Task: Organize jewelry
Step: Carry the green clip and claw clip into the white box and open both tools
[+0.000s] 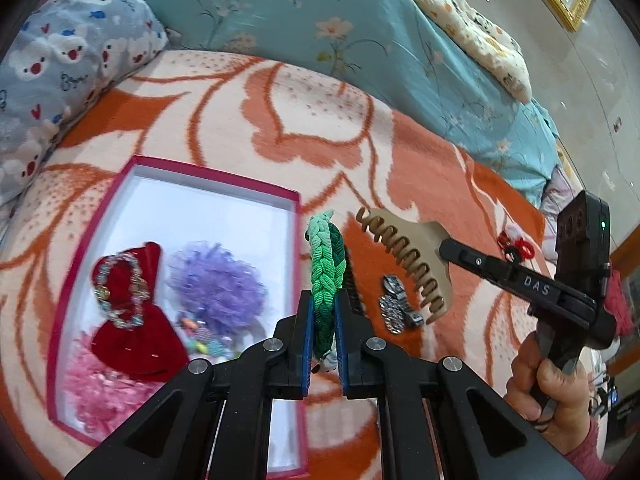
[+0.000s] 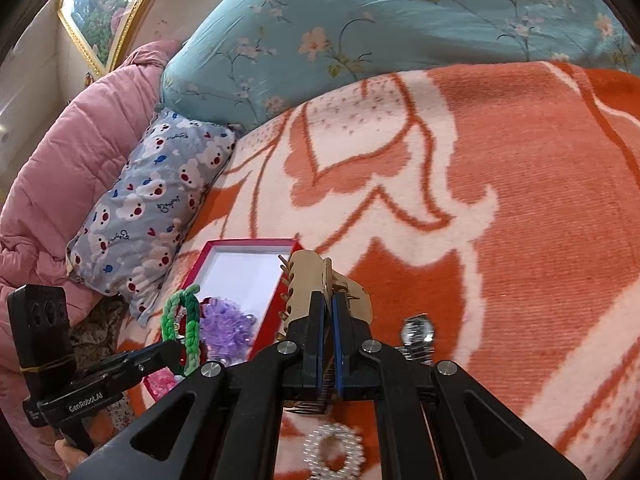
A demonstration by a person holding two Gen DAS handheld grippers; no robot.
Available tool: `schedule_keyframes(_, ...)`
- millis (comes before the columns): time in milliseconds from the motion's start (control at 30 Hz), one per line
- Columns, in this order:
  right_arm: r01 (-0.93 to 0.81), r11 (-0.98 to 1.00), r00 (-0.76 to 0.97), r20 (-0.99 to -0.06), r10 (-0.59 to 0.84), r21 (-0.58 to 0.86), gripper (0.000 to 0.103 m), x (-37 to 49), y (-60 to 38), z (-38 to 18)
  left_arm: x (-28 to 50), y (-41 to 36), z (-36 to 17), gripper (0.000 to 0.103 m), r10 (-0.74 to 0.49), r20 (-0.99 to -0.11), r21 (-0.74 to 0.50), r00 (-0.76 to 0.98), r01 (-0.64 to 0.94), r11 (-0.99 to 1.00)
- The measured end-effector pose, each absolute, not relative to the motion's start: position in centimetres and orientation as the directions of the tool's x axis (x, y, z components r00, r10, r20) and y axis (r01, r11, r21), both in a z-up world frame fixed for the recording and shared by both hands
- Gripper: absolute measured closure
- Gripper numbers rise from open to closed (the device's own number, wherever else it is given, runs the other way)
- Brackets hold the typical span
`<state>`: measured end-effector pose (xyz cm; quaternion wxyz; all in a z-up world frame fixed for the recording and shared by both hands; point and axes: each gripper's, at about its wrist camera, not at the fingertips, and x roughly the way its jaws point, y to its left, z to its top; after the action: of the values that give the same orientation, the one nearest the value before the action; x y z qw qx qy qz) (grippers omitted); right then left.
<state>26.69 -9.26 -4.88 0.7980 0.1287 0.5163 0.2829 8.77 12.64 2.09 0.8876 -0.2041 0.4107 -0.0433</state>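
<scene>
Both views are evenly and brightly lit by soft, diffuse light; its source cannot be told. Shadows are faint and short. The white floor of the pink-rimmed box glares almost to blank, with a bluish cast. The gold picture frame catches bright highlights. Fisheye distortion bends the orange blanket into a dome and darkens the corners to black. Motion blur smears the box's lower contents in the left wrist view, and the pearl ring is soft.

The left gripper clamps a green braided band beside the pink-rimmed box.
</scene>
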Motion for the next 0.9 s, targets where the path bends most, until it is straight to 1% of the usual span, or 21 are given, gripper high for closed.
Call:
schedule_keyframes(300,-0.351,0.778,0.278,-0.735,0.618,0.521,0.100,26.5,-4.8,-5.1,7.7,16.7,2.5,0.095,-0.193,-0.708,-0.397,0.680,-0.156,0.905)
schedule_keyframes(500,-0.364,0.764,0.266,-0.726,0.634,0.533,0.100,26.7,-1.7,-5.7,8.1,18.9,1.8,0.095,-0.163,-0.717,-0.397,0.677,-0.204,0.895)
schedule_keyframes(633,-0.361,0.763,0.255,-0.730,0.634,0.536,0.100,27.2,0.0,-6.7,9.6,20.7,1.1,0.095,-0.163,-0.722,-0.408,0.673,-0.224,0.885)
schedule_keyframes(900,-0.354,0.772,0.231,-0.750,0.620,0.529,0.100,28.6,2.5,-9.2,13.7,23.0,-1.4,0.095,-0.139,-0.757,-0.389,0.638,-0.268,0.881)
